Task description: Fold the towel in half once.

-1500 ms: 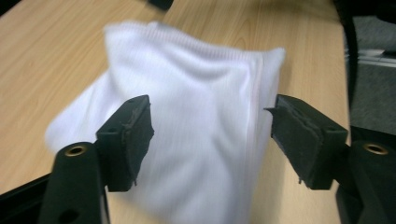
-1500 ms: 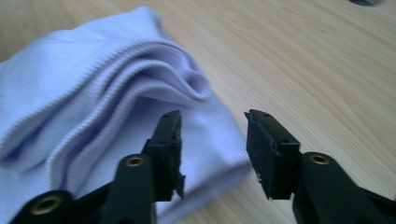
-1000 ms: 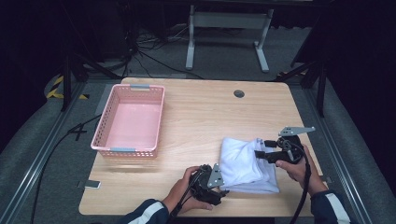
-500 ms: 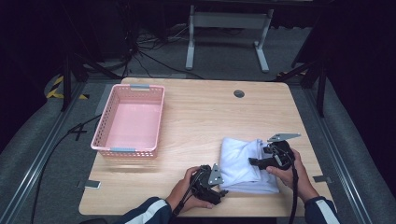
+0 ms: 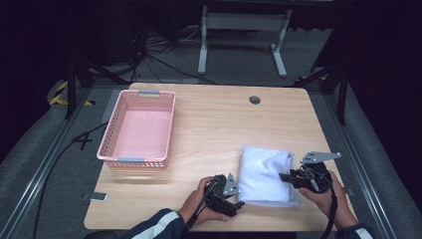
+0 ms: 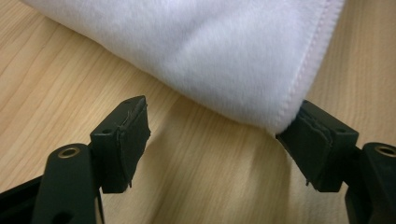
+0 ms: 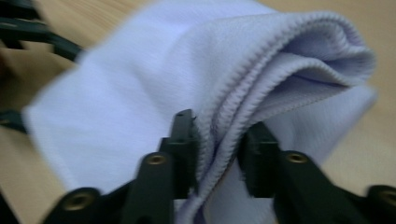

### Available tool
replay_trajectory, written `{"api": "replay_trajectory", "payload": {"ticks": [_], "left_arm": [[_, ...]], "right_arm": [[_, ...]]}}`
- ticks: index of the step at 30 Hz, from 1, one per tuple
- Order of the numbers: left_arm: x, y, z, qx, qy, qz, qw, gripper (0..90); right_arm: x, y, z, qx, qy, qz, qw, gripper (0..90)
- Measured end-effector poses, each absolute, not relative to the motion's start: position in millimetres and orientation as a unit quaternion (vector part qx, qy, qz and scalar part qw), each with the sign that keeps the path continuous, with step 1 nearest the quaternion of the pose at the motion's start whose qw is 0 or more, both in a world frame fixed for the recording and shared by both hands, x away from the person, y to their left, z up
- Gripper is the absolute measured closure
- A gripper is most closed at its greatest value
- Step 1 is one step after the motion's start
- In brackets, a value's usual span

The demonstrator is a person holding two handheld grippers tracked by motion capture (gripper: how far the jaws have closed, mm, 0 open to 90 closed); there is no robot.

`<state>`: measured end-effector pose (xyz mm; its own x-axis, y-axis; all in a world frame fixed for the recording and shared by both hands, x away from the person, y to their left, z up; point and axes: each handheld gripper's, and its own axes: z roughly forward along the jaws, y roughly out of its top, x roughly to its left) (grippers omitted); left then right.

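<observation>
At lower right, the right gripper [image 5: 284, 177] lies level, its fingers [image 7: 184, 140] just closing on the white towel's [image 5: 263, 174] hem. At lower centre, the left gripper [image 5: 240, 203] rests on the bench [image 5: 219, 129], fingers [image 6: 123, 140] wide.

The folded towel [image 5: 265, 174] is plain white with a stitched hem of the same colour. The basket [image 5: 137, 128] is pink with grey handles. The counter [image 5: 219, 124] is pale wood with a fine grain. Both grippers' jaws are black, and the sleeve [image 5: 154, 226] is dark blue with white stripes.
</observation>
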<state>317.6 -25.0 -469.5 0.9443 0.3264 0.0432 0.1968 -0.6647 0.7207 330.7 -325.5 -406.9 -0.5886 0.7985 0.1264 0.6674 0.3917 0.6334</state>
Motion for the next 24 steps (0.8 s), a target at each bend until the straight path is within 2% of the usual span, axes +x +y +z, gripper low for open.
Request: {"api": "replay_trajectory", "payload": {"ticks": [1,2,5,7,9,11,12,14,15,16,18,19,22,23,24], "left_arm": [[317.8,-26.2,-469.1,0.908,0.144,0.084,0.385,24.9],[317.8,-28.0,-468.5,0.906,0.145,0.081,0.389,23.9],[317.2,-33.6,-467.8,0.906,0.142,0.076,0.391,21.3],[316.7,-40.2,-468.6,0.910,0.145,0.074,0.382,18.9],[318.6,-45.8,-470.1,0.910,0.141,0.080,0.381,18.4],[321.0,-50.5,-471.8,0.910,0.152,0.079,0.377,19.2],[322.3,-52.0,-471.9,0.908,0.153,0.078,0.383,19.0],[324.9,-54.9,-471.7,0.909,0.153,0.081,0.379,20.5],[326.9,-55.9,-472.0,0.910,0.152,0.078,0.378,19.9],[328.6,-56.2,-472.0,0.910,0.152,0.072,0.378,21.2],[332.2,-57.9,-471.9,0.907,0.158,0.072,0.383,27.8],[332.4,-58.7,-472.0,0.906,0.156,0.070,0.387,29.0],[333.1,-58.5,-471.7,0.904,0.151,0.071,0.393,42.9],[334.0,-57.6,-470.4,0.907,0.144,0.070,0.390,48.3],[334.8,-57.0,-469.4,0.907,0.145,0.071,0.388,56.0]], "right_arm": [[334.8,-330.5,-416.3,0.452,0.832,0.311,0.089,66.4],[337.2,-333.7,-423.6,0.453,0.837,0.294,0.089,60.0],[340.3,-340.9,-420.2,0.463,0.824,0.307,0.112,34.6],[344.2,-343.0,-407.5,0.455,0.808,0.349,0.137,32.0],[354.2,-341.3,-402.0,0.456,0.798,0.361,0.154,23.5],[375.7,-340.2,-409.2,0.459,0.801,0.343,0.175,20.9],[385.2,-341.7,-416.1,0.471,0.799,0.338,0.162,15.8],[397.4,-344.0,-429.3,0.481,0.804,0.325,0.131,12.5],[402.2,-345.8,-436.9,0.486,0.805,0.320,0.117,6.8],[404.6,-347.2,-442.0,0.489,0.803,0.322,0.108,5.2],[405.5,-346.3,-450.7,0.492,0.803,0.323,0.091,3.6],[404.9,-344.6,-451.0,0.492,0.804,0.318,0.099,4.5],[402.7,-339.3,-449.0,0.468,0.817,0.323,0.094,23.9],[401.3,-338.4,-448.2,0.463,0.818,0.332,0.084,33.8],[400.1,-338.7,-447.7,0.462,0.816,0.340,0.071,39.8]]}}
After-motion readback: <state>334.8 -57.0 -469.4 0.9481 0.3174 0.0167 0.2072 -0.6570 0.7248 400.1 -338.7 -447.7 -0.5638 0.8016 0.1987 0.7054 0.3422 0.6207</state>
